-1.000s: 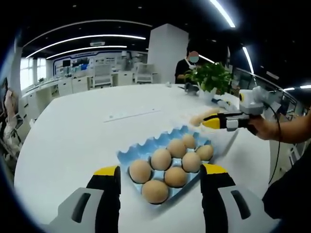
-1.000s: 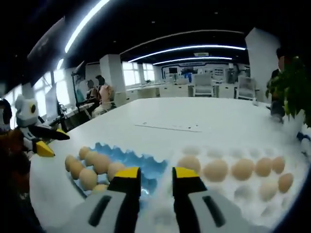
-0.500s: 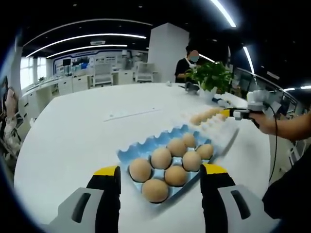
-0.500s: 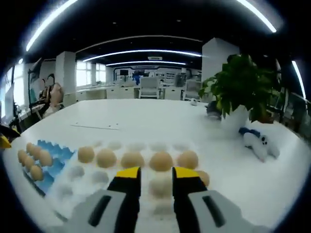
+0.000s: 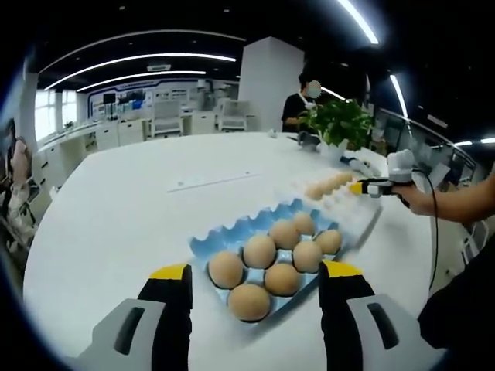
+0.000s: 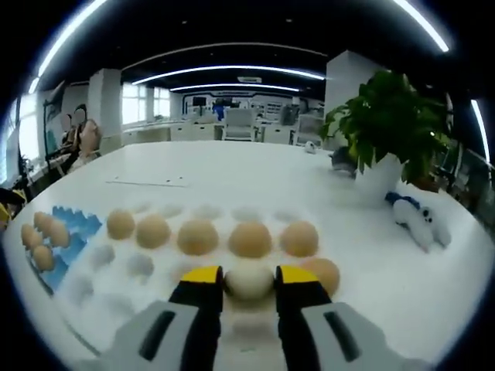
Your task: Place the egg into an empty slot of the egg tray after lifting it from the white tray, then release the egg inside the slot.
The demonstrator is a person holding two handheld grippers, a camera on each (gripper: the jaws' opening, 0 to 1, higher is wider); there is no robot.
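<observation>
Left gripper view: left gripper [image 5: 255,282] spread, hovering over blue egg tray [image 5: 213,241] with seven eggs; no writing legible. Right gripper view: right gripper [image 6: 248,280] jaws flank pale egg [image 6: 248,278] on white tray [image 6: 363,294]; contact unclear.

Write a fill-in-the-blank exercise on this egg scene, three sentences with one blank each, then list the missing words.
1. The blue egg tray in the left gripper view holds ____ brown eggs.
2. In the right gripper view, the right gripper has its fingers on either side of a pale egg that sits in the ____ tray.
3. The left gripper hovers with its fingers wide apart and holds ____.

Missing words: seven; white; nothing
</observation>
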